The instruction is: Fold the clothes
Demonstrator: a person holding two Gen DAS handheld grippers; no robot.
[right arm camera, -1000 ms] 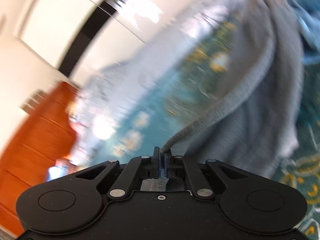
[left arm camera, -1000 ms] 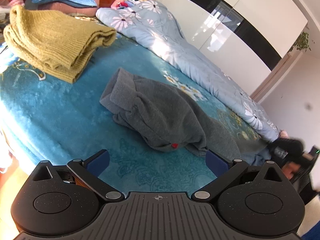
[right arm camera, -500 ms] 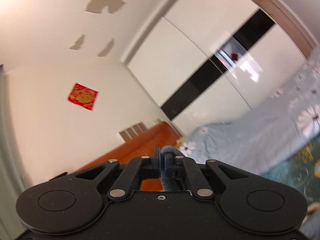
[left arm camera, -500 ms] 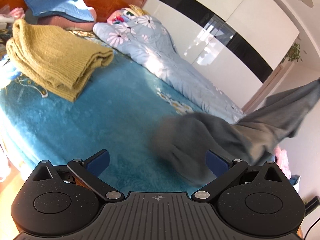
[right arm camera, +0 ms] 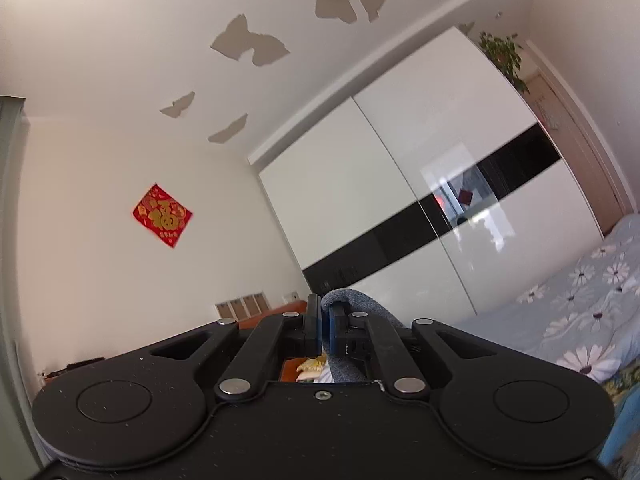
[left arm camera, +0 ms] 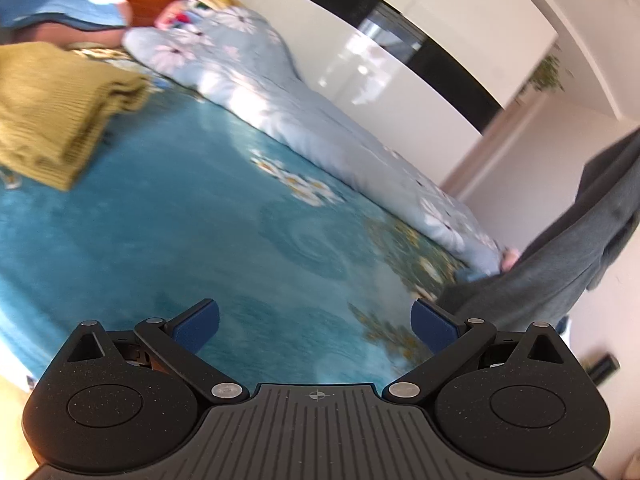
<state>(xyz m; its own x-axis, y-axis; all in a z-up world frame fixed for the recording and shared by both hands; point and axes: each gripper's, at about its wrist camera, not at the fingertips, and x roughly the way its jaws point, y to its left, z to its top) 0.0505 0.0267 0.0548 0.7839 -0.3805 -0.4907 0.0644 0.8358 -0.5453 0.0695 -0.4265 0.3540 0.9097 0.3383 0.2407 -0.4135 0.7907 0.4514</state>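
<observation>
The right gripper (right arm camera: 325, 320) clamped the grey garment (left arm camera: 568, 248), which hung raised; the left gripper (left arm camera: 315, 320) stood wide, empty.

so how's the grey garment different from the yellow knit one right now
The grey garment hangs in the air at the right, unfolded; the yellow knit lies folded on the blue bedspread. The right tool is shut on a grey fold; nothing holds the yellow one. The grey looks smooth, the yellow ribbed.
</observation>
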